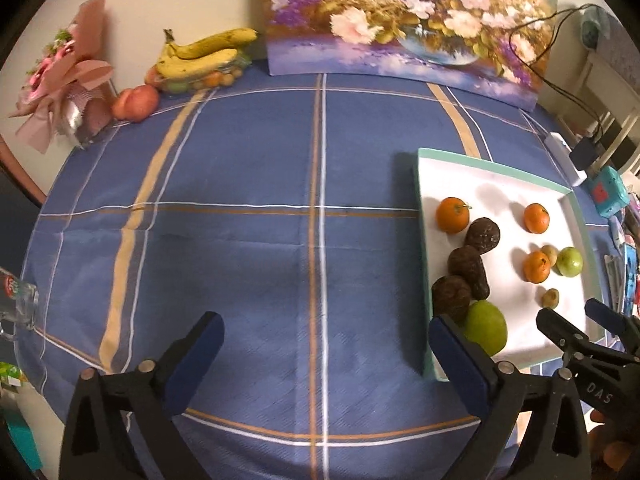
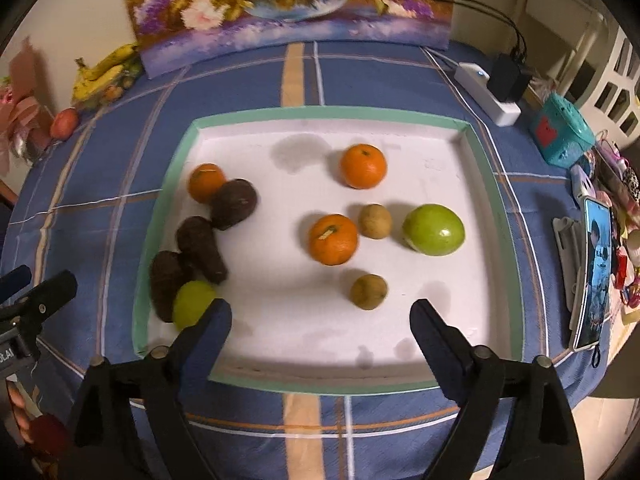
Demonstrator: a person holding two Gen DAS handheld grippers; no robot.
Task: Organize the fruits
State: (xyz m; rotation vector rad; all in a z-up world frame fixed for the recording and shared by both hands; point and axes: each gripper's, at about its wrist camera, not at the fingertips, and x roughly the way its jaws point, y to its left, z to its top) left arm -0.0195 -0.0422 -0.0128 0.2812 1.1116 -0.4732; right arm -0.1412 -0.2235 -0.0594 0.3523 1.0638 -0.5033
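Both the left tool [image 1: 326,334] and right tool [image 2: 321,316] hang wide open and empty over the tray [image 2: 320,114], where 3 oranges [image 2: 363,166] lie scattered; next grasps should center each fruit squarely between the pads.

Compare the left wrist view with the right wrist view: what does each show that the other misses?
Only the left wrist view: a clear glass mug at the table's left edge, and wide bare stretches of the blue plaid tablecloth.

Only the right wrist view: an upright smartphone with a lit screen right of the tray.

Both: the white tray with green rim, holding three orange tangerines, three dark brown avocados, two green fruits and two small brown fruits; the yellow banana bunch; the flower painting. Both tools stand open and empty.
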